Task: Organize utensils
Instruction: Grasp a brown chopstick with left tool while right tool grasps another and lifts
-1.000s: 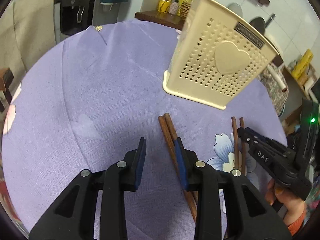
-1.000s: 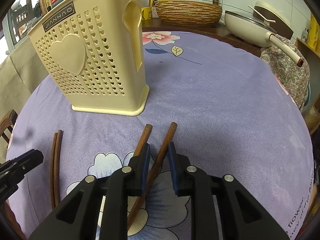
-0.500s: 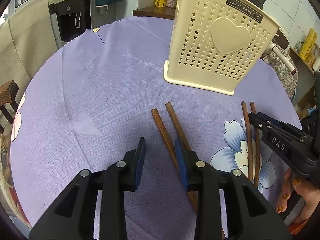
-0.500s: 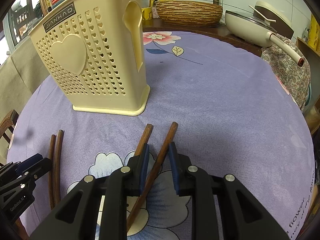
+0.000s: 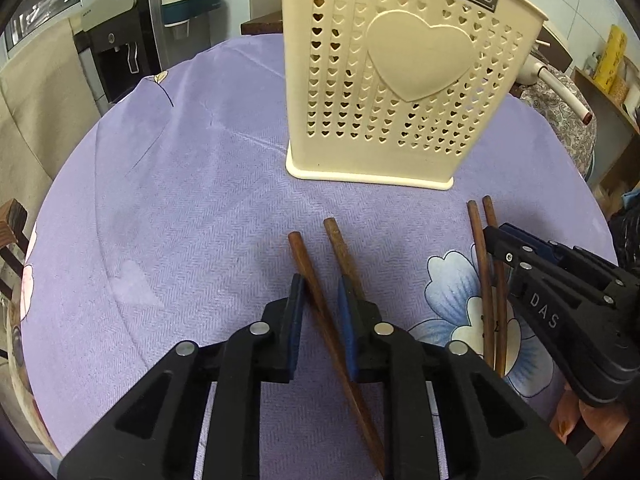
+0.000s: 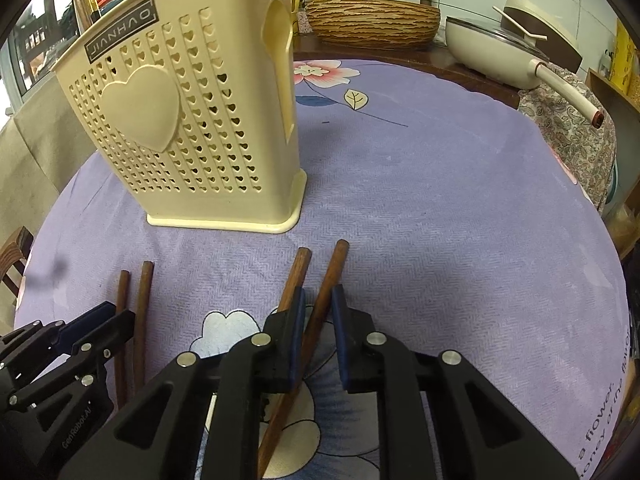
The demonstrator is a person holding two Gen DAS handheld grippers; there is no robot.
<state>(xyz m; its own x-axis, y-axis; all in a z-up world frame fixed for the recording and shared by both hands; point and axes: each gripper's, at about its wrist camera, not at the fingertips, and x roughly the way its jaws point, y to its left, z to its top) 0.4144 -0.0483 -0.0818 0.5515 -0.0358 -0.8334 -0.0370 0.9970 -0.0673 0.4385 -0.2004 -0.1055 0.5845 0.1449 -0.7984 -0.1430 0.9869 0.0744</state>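
Left hand-held gripper (image 5: 320, 312) was closing w/ one chopstick (image 5: 316, 296) of the left pair between its jaws. Right hand-held gripper (image 6: 318, 332) was narrow, nearly shut on one stick of the right pair (image 6: 320, 304). Both pairs lay on the worktop (image 6: 440, 208) before the cream holder (image 6: 192, 120). Risk: partner stick left behind, or thin stick pivoting in the pads.

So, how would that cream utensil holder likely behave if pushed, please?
The utensil holder looks like perforated plastic, so probably light. It stands tall on a narrow base, so a high push may tip it; a low one might slide it.
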